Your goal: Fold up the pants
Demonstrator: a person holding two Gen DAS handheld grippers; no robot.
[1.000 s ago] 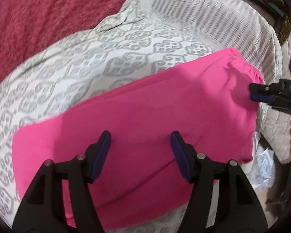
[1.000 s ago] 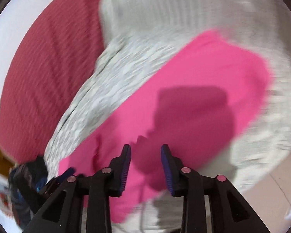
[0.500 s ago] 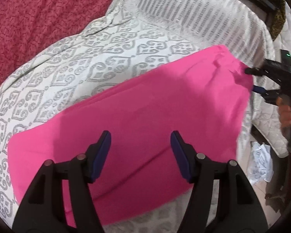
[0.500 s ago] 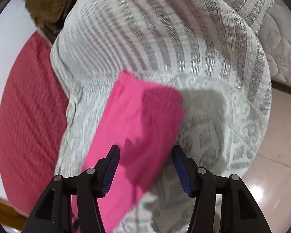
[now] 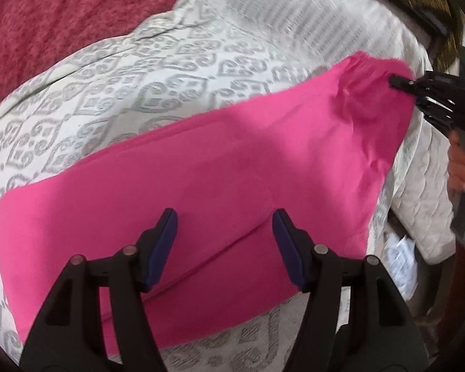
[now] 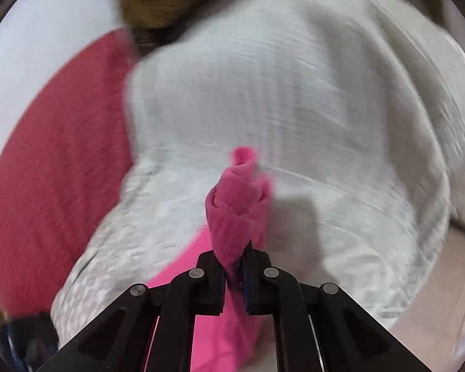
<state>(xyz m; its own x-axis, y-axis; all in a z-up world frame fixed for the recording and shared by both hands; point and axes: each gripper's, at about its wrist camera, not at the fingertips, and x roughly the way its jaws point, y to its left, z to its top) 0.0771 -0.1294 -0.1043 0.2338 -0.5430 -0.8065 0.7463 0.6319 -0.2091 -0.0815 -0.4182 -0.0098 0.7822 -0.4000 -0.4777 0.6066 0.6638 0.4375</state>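
Observation:
The bright pink pants (image 5: 220,170) lie folded lengthwise on a white and grey patterned bedcover (image 5: 133,86). My left gripper (image 5: 224,248) is open and hovers just above the near middle of the pants, holding nothing. My right gripper (image 6: 234,268) is shut on the bunched waistband end of the pants (image 6: 235,204) and lifts it off the bed. It also shows in the left wrist view (image 5: 400,83) at the far right corner of the pants.
A dark red blanket (image 5: 55,21) covers the far left of the bed. The quilted mattress edge (image 5: 424,186) and the floor with crumpled paper (image 5: 400,260) lie to the right. A brown cloth (image 6: 158,0) lies at the head of the bed.
My right gripper was open over the waistband end half a second ago; now it has shut on that end and raised it. My left gripper has stayed open above the pants.

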